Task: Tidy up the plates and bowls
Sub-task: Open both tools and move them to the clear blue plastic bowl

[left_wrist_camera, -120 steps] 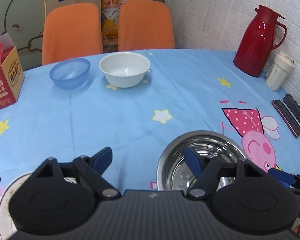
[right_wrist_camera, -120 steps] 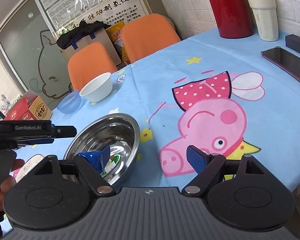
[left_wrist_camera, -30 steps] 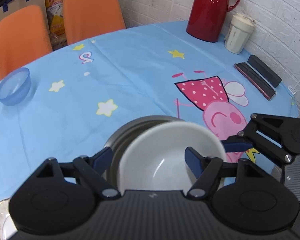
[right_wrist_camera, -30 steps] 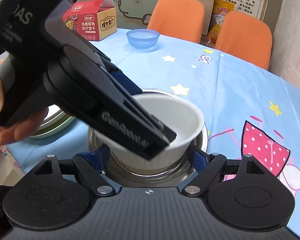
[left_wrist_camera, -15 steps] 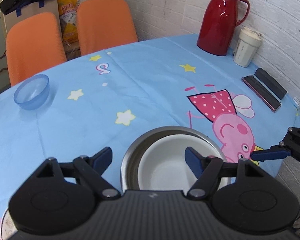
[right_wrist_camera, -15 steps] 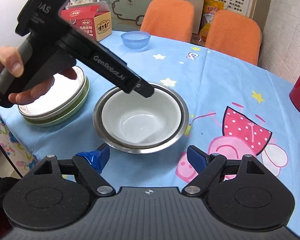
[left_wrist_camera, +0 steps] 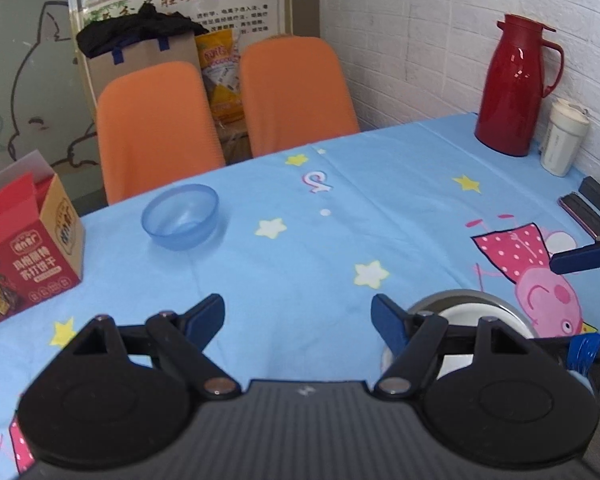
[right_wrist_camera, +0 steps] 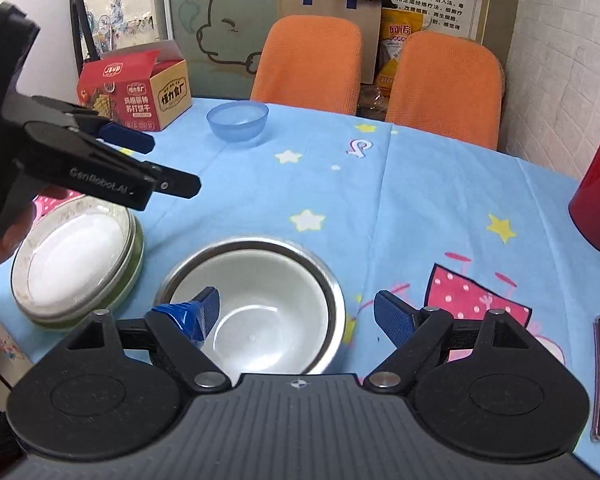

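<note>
- Steel bowl (right_wrist_camera: 332, 280): round, shiny metal, near the table's front edge; smooth white bowl (right_wrist_camera: 260, 320) nested inside.
- Blue bowl (left_wrist_camera: 180, 216): translucent plastic, near the far edge, beside a cardboard box (left_wrist_camera: 24, 248).
- Stacked plates (right_wrist_camera: 76, 264): front left.
- Left gripper (left_wrist_camera: 298, 316), right gripper (right_wrist_camera: 296, 308): jaws spread wide, empty.
</note>
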Demonstrator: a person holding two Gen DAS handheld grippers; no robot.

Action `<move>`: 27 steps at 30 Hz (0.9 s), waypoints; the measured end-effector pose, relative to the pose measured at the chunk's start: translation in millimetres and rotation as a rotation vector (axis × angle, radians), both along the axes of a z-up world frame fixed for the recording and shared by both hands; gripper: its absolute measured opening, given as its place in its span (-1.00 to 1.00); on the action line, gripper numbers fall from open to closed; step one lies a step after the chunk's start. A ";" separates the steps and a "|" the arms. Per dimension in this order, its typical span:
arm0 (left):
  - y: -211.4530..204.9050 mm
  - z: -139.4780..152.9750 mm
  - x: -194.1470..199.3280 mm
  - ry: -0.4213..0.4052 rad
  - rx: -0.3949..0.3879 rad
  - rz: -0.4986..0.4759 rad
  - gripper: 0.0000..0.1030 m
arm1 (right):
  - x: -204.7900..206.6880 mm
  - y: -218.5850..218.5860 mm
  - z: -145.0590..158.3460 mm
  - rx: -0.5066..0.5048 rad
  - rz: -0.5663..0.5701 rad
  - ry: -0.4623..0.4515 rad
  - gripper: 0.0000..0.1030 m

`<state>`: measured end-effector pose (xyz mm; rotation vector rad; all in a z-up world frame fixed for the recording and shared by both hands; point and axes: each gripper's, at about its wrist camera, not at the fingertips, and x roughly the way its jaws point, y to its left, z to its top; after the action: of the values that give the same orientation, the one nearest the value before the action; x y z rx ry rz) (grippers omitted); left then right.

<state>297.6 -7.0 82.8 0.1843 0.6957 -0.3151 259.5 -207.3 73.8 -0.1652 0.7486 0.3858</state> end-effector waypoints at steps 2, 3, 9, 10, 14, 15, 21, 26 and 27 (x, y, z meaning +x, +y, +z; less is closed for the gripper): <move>11.1 4.6 5.8 -0.025 0.002 0.033 0.45 | 16.8 4.9 4.0 0.011 -0.006 -0.002 0.38; 17.4 7.0 9.5 -0.039 0.005 0.057 0.45 | 26.5 8.3 5.7 0.014 -0.012 0.001 0.38; 51.5 9.6 41.5 -0.087 0.030 0.190 0.45 | 88.3 34.1 9.9 -0.015 -0.010 -0.003 0.38; 58.7 7.3 48.2 -0.084 0.032 0.210 0.45 | 99.3 38.3 8.7 -0.012 -0.011 0.003 0.38; 80.3 -1.3 73.7 -0.051 0.024 0.260 0.45 | 139.3 54.7 -0.1 0.004 -0.008 0.043 0.38; 84.3 -3.4 79.1 -0.043 0.022 0.268 0.45 | 148.6 58.9 -2.9 0.002 -0.006 0.051 0.38; 102.2 -17.5 112.7 -0.004 0.017 0.309 0.45 | 188.0 84.9 -17.8 -0.022 0.035 0.082 0.38; 107.9 -27.5 137.3 0.012 0.029 0.321 0.45 | 205.5 111.5 -24.4 -0.078 0.115 0.087 0.38; 108.3 -29.7 142.1 0.017 0.033 0.323 0.45 | 208.4 117.9 -25.1 -0.088 0.134 0.083 0.38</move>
<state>439.7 101.3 53.1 0.0982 0.7351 0.0033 467.9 -89.5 48.7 -0.2850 0.8397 0.4897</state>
